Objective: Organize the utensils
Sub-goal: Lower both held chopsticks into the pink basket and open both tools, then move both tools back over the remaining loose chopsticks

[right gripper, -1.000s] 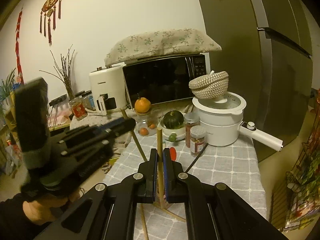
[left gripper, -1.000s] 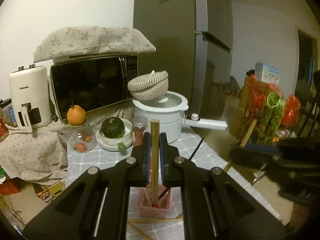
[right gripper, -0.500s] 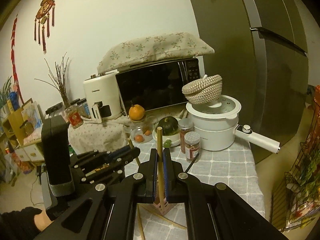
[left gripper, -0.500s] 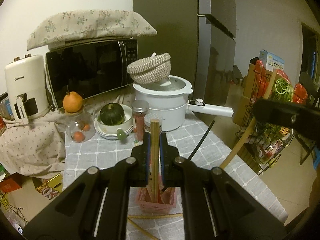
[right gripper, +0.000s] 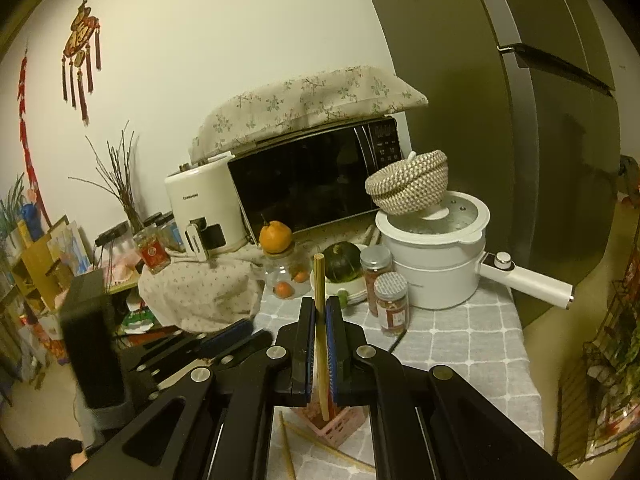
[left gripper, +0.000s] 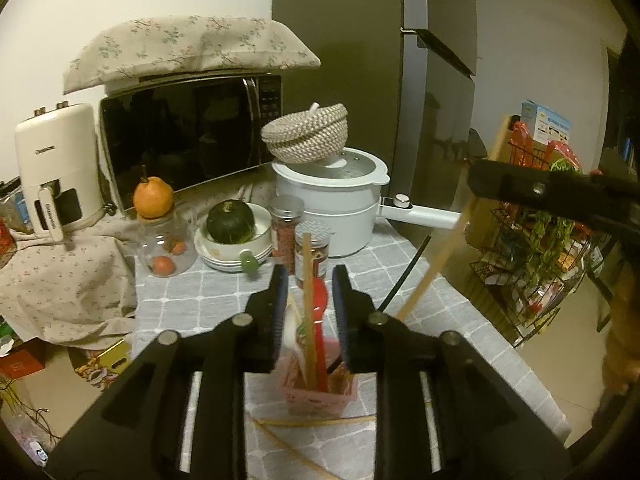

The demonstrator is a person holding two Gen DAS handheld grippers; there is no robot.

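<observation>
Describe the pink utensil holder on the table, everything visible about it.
The pink utensil holder is a small box, apparently plastic, with latticed openwork walls, seen in the right wrist view. It stands upright on the grey checked tablecloth, below the open left tongs. Inside stand a wooden chopstick, a red utensil and something white. Loose chopsticks lie on the cloth at its base. Its lower front is partly hidden by the tongs.

Utensil holder (left gripper: 318, 394) front of table (left gripper: 224, 292); pot (left gripper: 332, 208) behind, microwave (left gripper: 188, 136) behind-left.
</observation>
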